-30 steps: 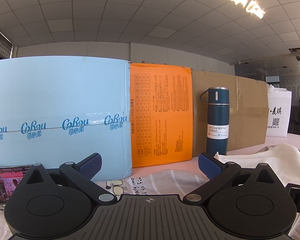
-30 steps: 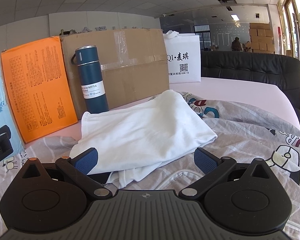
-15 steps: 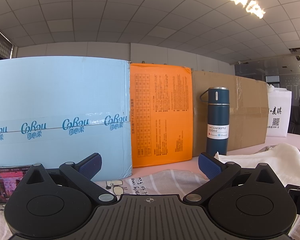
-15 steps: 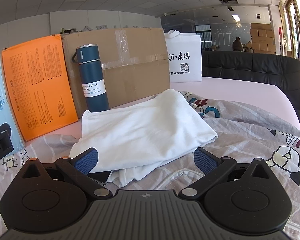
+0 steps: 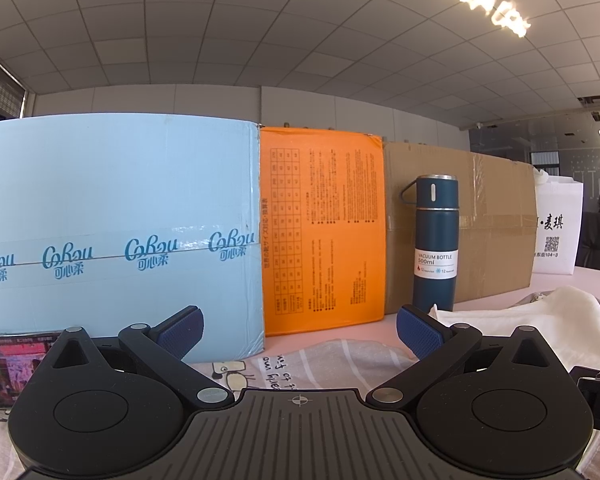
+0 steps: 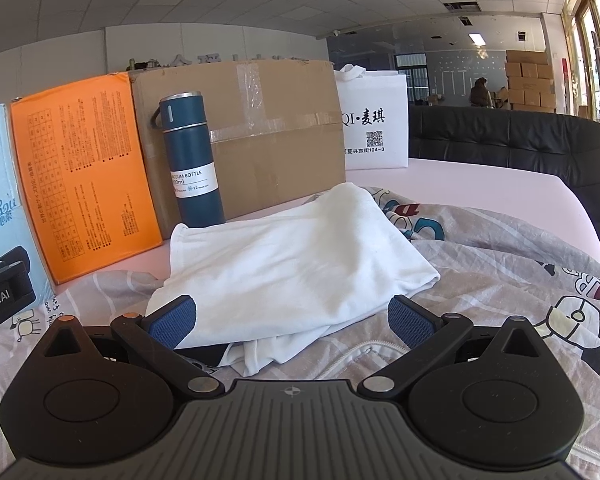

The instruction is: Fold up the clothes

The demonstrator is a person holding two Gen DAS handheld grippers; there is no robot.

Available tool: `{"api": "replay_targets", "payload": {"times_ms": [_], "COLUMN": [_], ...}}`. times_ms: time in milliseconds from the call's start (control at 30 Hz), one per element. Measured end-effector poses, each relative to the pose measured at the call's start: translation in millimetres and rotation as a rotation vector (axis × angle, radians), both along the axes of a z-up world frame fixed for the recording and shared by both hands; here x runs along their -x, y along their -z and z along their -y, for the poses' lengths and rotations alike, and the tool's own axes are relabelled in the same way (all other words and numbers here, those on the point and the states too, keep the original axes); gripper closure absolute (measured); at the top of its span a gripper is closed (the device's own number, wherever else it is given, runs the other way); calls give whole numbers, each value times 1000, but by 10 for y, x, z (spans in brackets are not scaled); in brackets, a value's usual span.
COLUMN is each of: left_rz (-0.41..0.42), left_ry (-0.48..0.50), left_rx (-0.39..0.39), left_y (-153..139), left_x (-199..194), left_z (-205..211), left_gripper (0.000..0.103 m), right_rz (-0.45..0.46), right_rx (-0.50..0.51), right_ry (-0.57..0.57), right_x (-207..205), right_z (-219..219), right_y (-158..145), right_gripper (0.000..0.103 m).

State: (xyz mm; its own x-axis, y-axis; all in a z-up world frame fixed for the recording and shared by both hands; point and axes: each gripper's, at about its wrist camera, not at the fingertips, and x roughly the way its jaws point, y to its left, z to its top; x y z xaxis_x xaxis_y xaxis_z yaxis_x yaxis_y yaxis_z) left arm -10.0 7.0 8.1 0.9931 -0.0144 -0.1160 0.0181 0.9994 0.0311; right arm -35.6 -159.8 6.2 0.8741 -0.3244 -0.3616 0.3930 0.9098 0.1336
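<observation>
1. Left wrist view: the left hand-held gripper (image 5: 298,330) is released, its blue-padded fingers (image 5: 178,330) spread wide with nothing between them. It looks level at a row of things standing along the far edge of the bed: a pale blue printed carton (image 5: 116,236), an orange printed carton (image 5: 324,232), a brown taped cardboard box (image 5: 496,224) and a white paper bag (image 5: 556,224). A dark blue steel vacuum bottle (image 5: 436,240) stands upright in front of the brown box. Below the fingers lies the grey cartoon-print quilt cover (image 5: 320,356).

2. Same view: the crumpled white cotton garment (image 5: 540,320) shows only at the right edge, beyond the right finger (so it lies well off this gripper's line).

3. Right wrist view: the right hand-held gripper (image 6: 290,322) is likewise released and empty. The white garment (image 6: 296,264) lies straight ahead of it on the quilt cover (image 6: 500,280), its near loose folds just beyond the fingertips and partly between them. The vacuum bottle (image 6: 192,168) stands close behind the garment's far left corner.

4. The garment's long axis runs from the near left toward the far right of the bed.

5. Judgement: folding has not begun, since the cloth is bunched, not flat. The right gripper is plainly the nearer and is aimed at the near hem; the left would have to swing right to take a second corner.
</observation>
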Motion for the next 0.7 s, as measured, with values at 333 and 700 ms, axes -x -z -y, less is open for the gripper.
{"api": "replay_targets", "payload": {"times_ms": [333, 700], "left_rz": [6, 94], "left_ry": [-5, -58], "left_rx": [0, 48], "left_y": [-6, -111], "left_x": [11, 115], "left_z": [-3, -66], "left_gripper": [0, 0], "right_rz": [24, 165], "right_rx": [-65, -81], "right_ry": [20, -32], "right_x": [49, 225], "right_z": [91, 73], "right_y": [-38, -118], "right_gripper": [0, 0]}}
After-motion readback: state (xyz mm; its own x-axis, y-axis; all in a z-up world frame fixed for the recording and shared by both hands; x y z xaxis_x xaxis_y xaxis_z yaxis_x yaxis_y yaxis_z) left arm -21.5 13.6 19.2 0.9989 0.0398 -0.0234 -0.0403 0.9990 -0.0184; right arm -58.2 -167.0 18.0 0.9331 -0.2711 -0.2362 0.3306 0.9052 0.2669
